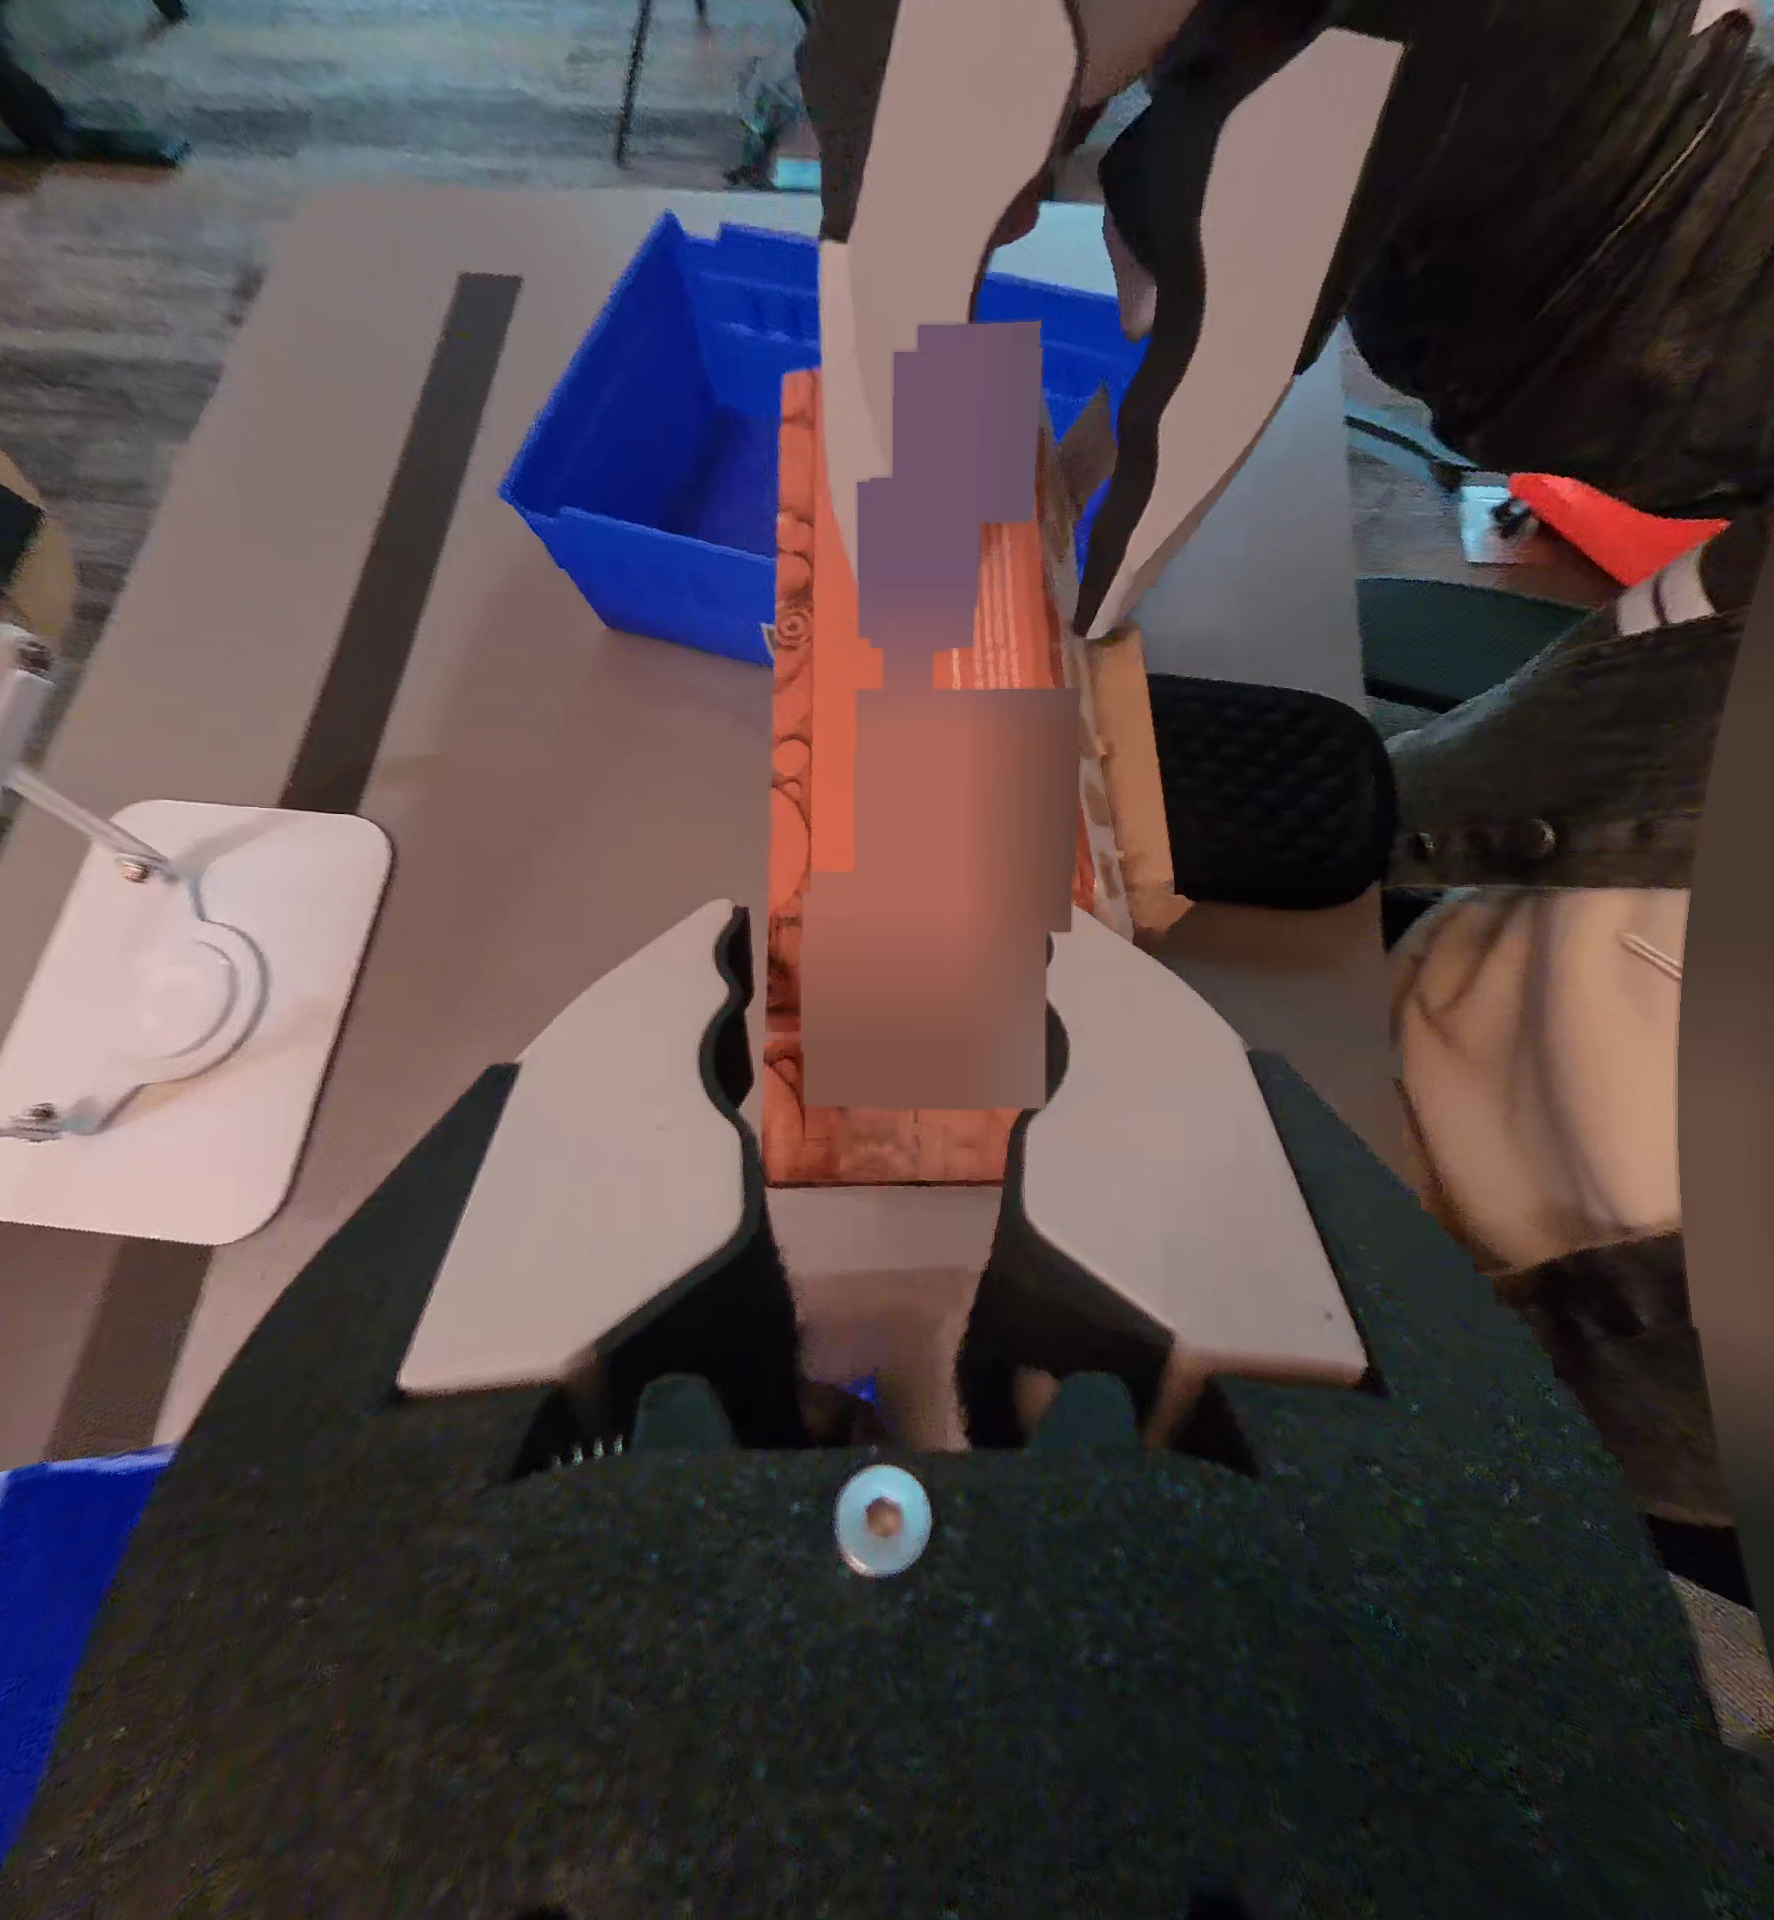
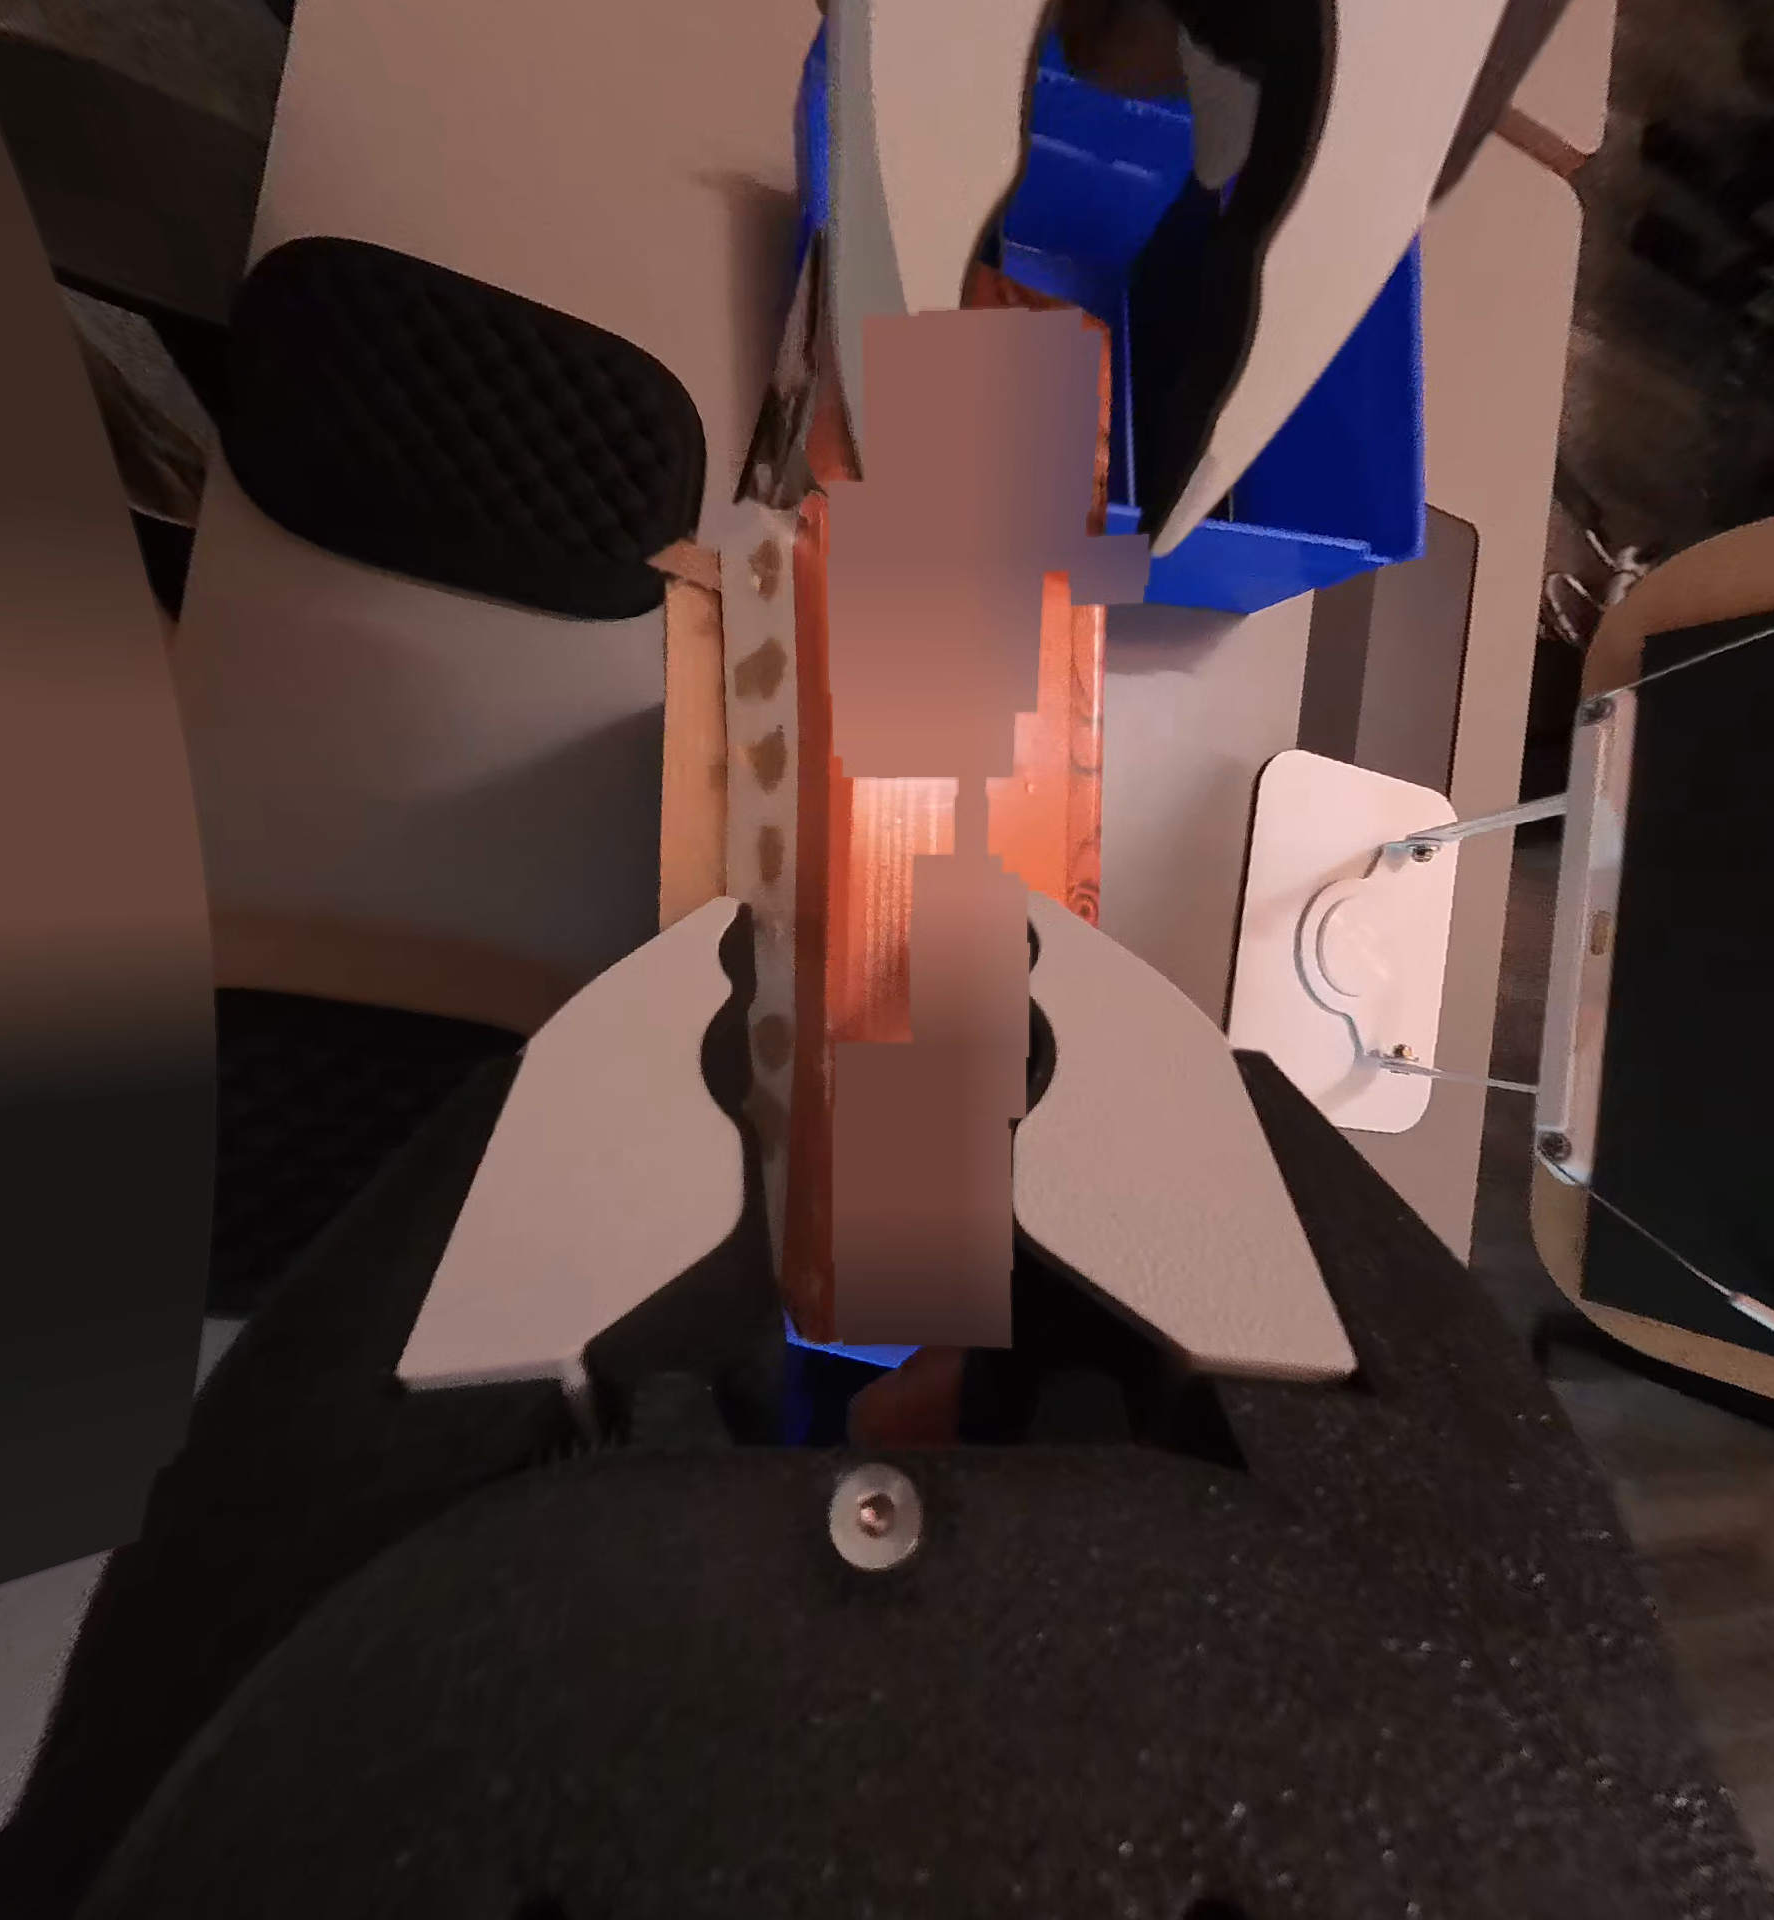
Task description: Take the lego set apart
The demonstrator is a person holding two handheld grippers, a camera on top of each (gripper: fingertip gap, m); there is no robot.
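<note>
**Orange box spanning both hand-held grippers**

Orange box (image 1: 795,790) is hanging lengthwise above the desk (image 1: 571,790), each end clamped: left hand-held gripper (image 1: 898,997) closing on the near end, right hand-held gripper (image 2: 888,997) gripping the far end, equally near.

The left gripper (image 1: 898,1023) points forward over the table, its two pale fingers (image 1: 613,1132) spread a moderate way and pressing on either side of an orange box, one black-edged pad against each long face near its close end. The right gripper (image 2: 883,1023) faces it from the opposite end, fingers (image 2: 634,1132) likewise parted and closed against the box's sides. In the left wrist view the right gripper (image 1: 976,436) comes down from the top edge, its tips straddling the far end of the box. In the right wrist view the left gripper (image 2: 1008,416) shows the same way from above.
</note>
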